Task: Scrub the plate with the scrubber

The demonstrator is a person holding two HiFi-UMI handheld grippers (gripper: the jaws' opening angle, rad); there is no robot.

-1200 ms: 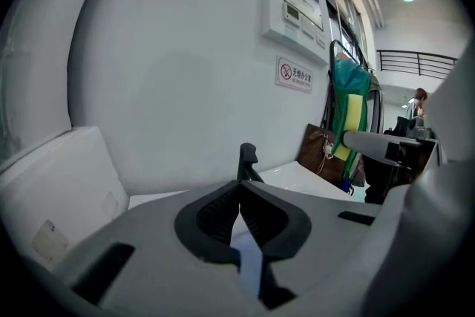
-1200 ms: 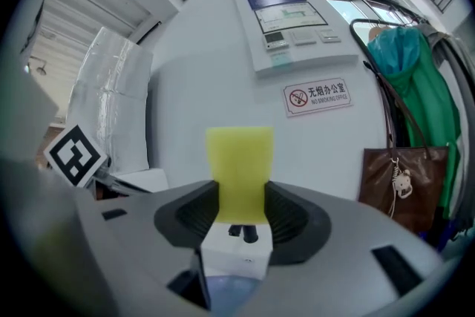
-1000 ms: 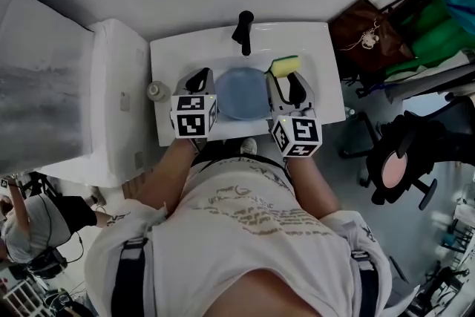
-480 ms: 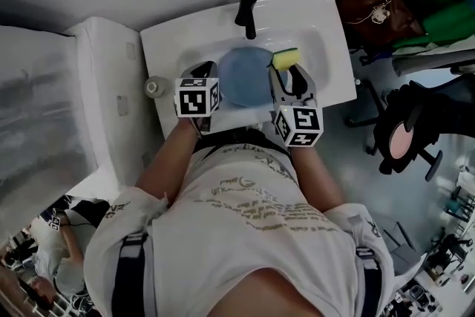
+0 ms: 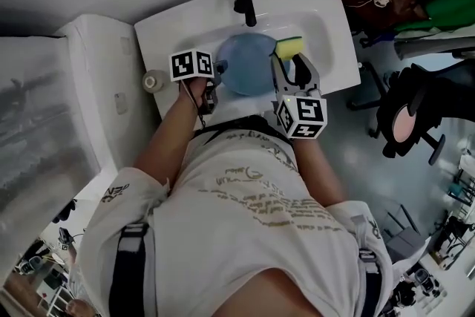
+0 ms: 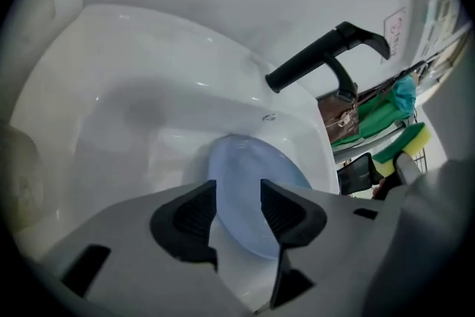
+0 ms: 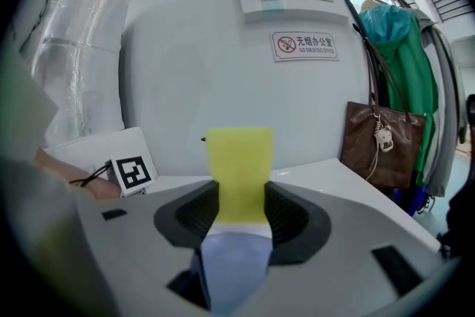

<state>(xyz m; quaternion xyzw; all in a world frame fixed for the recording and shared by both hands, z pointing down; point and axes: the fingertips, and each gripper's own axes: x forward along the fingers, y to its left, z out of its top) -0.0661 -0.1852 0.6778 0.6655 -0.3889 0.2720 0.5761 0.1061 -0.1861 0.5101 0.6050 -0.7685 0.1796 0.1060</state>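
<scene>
Right gripper point(image 7: 239, 198) clamps scrubber point(image 7: 239, 156) | left gripper point(image 6: 238, 195) just opened, plate point(image 6: 241, 163) between | faucet point(image 6: 319, 56) behind

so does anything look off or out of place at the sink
Nothing stands out. The blue plate sits in the sink, the right gripper is shut on the yellow scrubber, and the left gripper has just opened its jaws, with the plate's edge between them, ungripped.

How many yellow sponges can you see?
1. The yellow scrubber is gripped in the right gripper's jaws, over the sink, just right of the blue plate. Another could hide under the person's arms.
</scene>
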